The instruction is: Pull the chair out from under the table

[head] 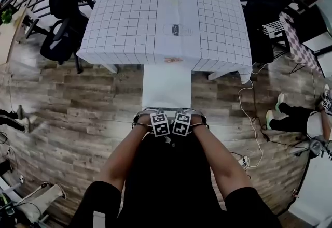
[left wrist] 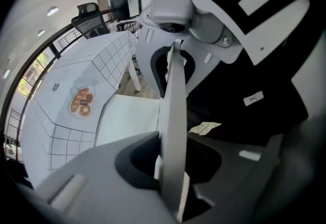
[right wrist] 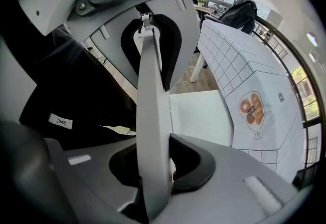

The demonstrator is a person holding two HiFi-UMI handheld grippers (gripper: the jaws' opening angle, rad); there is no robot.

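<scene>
Pinching the chair back (left wrist: 173,106) between their jaws, the left gripper (left wrist: 170,164) and right gripper (right wrist: 153,167) clamp side by side. The chair (head: 167,87) seat beyond the jaws sits mostly clear of the table (head: 124,25) — pull seemingly near done — little left.

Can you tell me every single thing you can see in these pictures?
table: 1, white cloth with a dark grid, top middle
bread pictures: 2, orange-brown, at the cloth's near and far edges
white chair: 1, white, partly out from under the table's near side
office chairs: 2, black, one at each side of the table
floor: 1, brown wood, all round
cable: 1, white, on the floor at right
someone's legs: 2, dark trousers, far right
left tool: 1, grey with a black-and-white cube, shut on the white chair's back
right tool: 1, same look, shut on the same back
arms: 2, black sleeves, bottom middle
</scene>
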